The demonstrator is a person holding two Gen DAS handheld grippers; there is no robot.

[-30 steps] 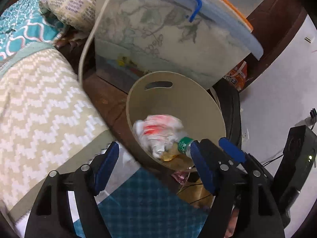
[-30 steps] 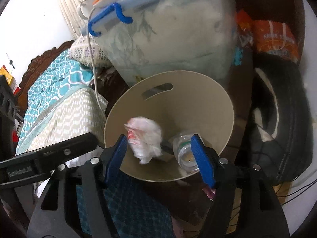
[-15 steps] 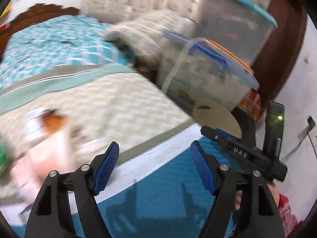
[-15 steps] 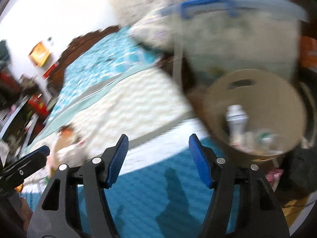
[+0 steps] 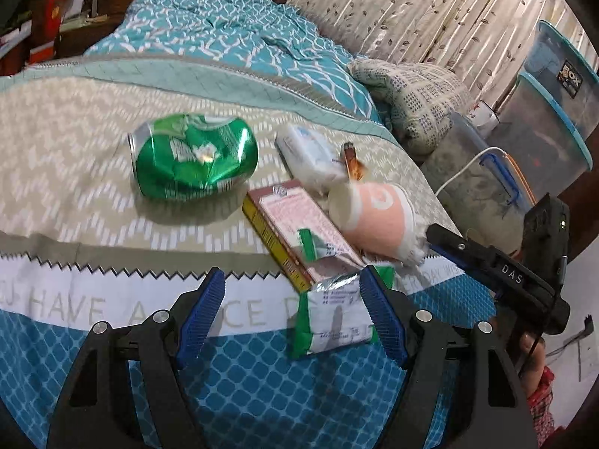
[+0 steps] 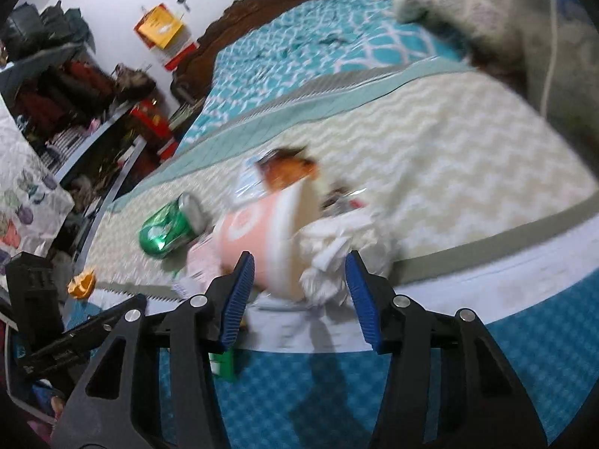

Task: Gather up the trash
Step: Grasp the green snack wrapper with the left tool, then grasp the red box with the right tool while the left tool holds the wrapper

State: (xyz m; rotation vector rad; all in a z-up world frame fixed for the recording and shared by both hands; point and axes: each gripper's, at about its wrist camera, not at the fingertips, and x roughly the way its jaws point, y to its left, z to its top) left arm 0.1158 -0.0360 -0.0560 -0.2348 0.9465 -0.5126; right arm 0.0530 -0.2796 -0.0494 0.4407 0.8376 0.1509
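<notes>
Trash lies on the bed cover in the left wrist view: a crushed green can point(image 5: 194, 161), a flat brown box point(image 5: 295, 228), a pink paper cup point(image 5: 374, 217) on its side, a white packet point(image 5: 310, 153) and a silver-green wrapper point(image 5: 333, 318). My left gripper point(image 5: 292, 318) hangs open over the bed's edge, with the wrapper under it beside the right-hand pad and untouched. In the right wrist view the right gripper point(image 6: 297, 295) is closing its jaws. The pink cup point(image 6: 262, 239) and crumpled white tissue point(image 6: 337, 247) sit just ahead between its fingers, and nothing is pressed. The green can point(image 6: 168, 228) lies farther left.
A patterned pillow point(image 5: 411, 104), stacked plastic storage boxes point(image 5: 554, 119) and a white cable point(image 5: 464, 172) stand at the bed's right. Cluttered shelves point(image 6: 75, 86) line the far left wall. A small orange object point(image 6: 81, 282) lies at the cover's left edge.
Both views have swung away from the beige bin to the bed with its trash. The right gripper's fingers stand closer together than before; the left gripper's gap looks the same.
</notes>
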